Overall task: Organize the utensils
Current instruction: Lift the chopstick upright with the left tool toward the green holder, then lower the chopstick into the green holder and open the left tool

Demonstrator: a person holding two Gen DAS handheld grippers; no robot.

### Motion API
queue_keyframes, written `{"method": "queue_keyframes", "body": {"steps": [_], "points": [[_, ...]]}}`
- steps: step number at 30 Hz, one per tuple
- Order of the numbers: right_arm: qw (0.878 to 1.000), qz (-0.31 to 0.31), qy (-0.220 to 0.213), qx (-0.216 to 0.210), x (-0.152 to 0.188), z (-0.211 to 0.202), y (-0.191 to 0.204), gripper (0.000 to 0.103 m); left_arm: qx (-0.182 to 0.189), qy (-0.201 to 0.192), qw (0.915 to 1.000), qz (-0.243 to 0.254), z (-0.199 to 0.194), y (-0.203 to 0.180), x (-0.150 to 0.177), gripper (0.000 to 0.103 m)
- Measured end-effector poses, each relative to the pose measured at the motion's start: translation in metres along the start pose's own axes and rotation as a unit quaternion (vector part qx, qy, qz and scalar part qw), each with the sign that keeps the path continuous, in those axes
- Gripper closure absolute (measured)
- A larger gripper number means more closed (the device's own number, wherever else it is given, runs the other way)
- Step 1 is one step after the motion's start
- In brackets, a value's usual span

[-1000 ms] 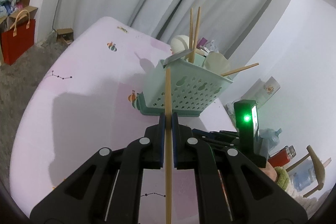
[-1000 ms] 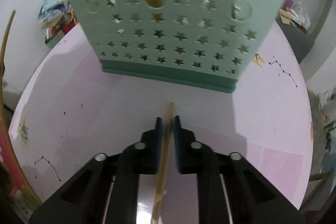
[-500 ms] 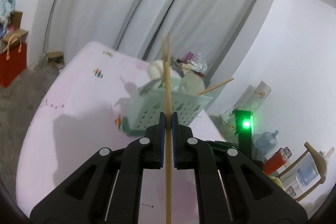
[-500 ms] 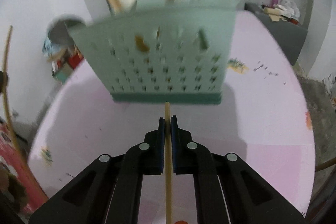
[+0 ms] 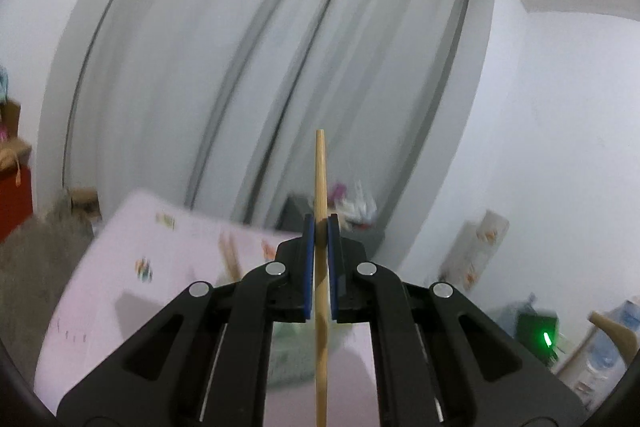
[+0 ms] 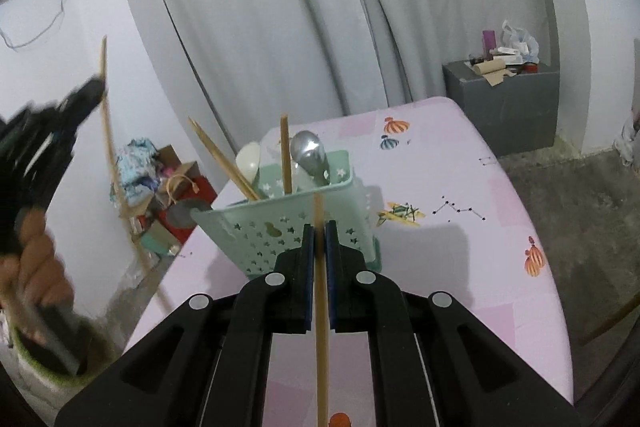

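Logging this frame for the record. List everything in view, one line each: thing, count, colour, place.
utensil basket: one, mint green, on the table, ahead of the right gripper
chopsticks in basket: about three, wood, standing or leaning in the basket
metal spoon: one, silver, in the basket
pale spoon: one, cream, in the basket
table: one, pink with small prints
side cabinet: one, grey, beyond the table, clutter on top
curtain: white, along the back wall
left gripper: shut on a chopstick
right gripper: shut on a second chopstick
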State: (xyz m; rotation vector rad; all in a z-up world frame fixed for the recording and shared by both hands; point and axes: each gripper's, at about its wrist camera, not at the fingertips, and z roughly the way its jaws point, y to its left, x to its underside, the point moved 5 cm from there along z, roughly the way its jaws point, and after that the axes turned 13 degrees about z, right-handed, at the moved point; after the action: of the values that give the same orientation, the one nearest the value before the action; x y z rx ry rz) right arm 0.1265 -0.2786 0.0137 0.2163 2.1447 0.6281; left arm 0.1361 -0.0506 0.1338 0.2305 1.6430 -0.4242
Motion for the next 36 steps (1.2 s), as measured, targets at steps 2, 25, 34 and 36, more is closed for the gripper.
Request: {"method": "queue_keyframes", "body": {"steps": [2,25,34,36], "points": [[1.000,0.004,-0.002,-0.006,-0.002,-0.002,-0.002,0.097,-0.023,-0.023,0.9994,0.009,0.011,-0.003,-0.013,0.098],[0.999,0.033,0.010,-0.033,0.002,-0.003,-0.018,0.097,-0.241,-0.023,0.9673,0.076,0.120,-0.004,0.015,0.098],[0.999,0.028,0.006,-0.024,0.001,-0.008,-0.015,0.097,-0.226,-0.013,0.9719,0.065,0.103,-0.009,0.034,0.083],[0.999,0.026,0.004,-0.024,0.000,-0.009,-0.012,0.097,-0.219,-0.018,0.9738,0.060,0.092,-0.010,0.033,0.076]]}}
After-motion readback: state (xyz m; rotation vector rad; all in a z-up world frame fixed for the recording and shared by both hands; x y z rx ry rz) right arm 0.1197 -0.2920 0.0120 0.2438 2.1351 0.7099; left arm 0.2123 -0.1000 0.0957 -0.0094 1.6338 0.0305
